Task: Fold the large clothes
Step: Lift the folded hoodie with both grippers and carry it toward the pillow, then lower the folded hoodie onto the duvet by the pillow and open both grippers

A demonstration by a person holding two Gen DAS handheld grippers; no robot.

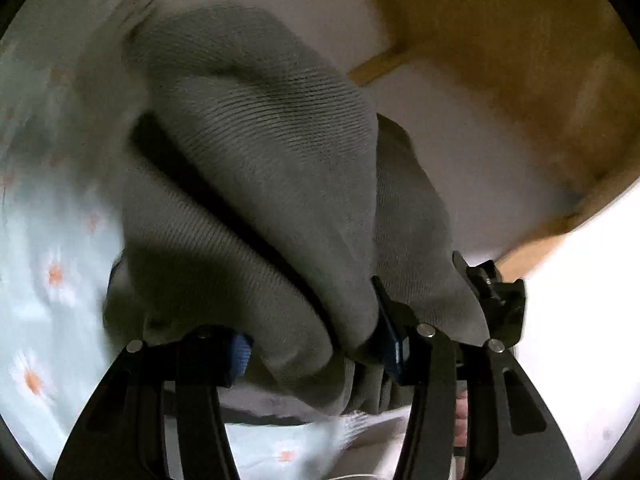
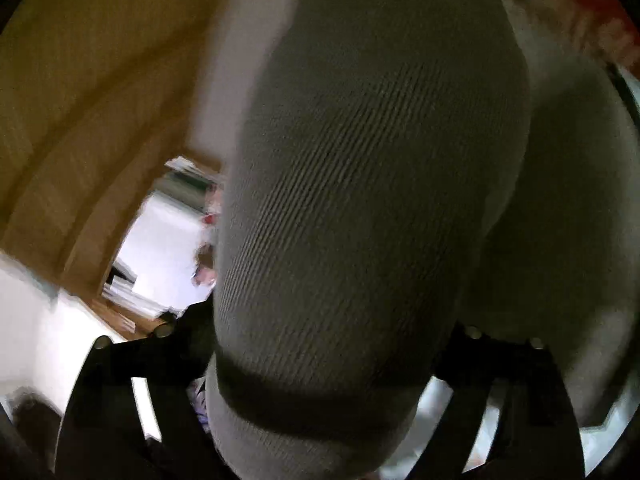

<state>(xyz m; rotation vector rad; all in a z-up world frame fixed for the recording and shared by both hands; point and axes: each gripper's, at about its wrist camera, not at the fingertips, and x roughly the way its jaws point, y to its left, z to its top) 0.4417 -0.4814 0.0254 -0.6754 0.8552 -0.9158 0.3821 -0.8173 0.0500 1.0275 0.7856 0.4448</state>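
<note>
A grey-green ribbed knit garment (image 1: 256,168) hangs bunched from my left gripper (image 1: 316,340), whose blue-padded fingers (image 1: 390,336) are shut on a thick fold of it, lifted above the bed. In the right wrist view the same garment (image 2: 360,200) fills the middle of the frame and drapes over my right gripper (image 2: 320,360). The cloth hides that gripper's fingertips, and it appears shut on the fabric.
A pale blue bedsheet with daisy print (image 1: 52,272) lies below at the left. A wooden headboard or cabinet (image 1: 520,60) stands at the upper right, with a white wall beside it. Wooden panels (image 2: 80,100) and white stacked items (image 2: 160,248) show in the right wrist view.
</note>
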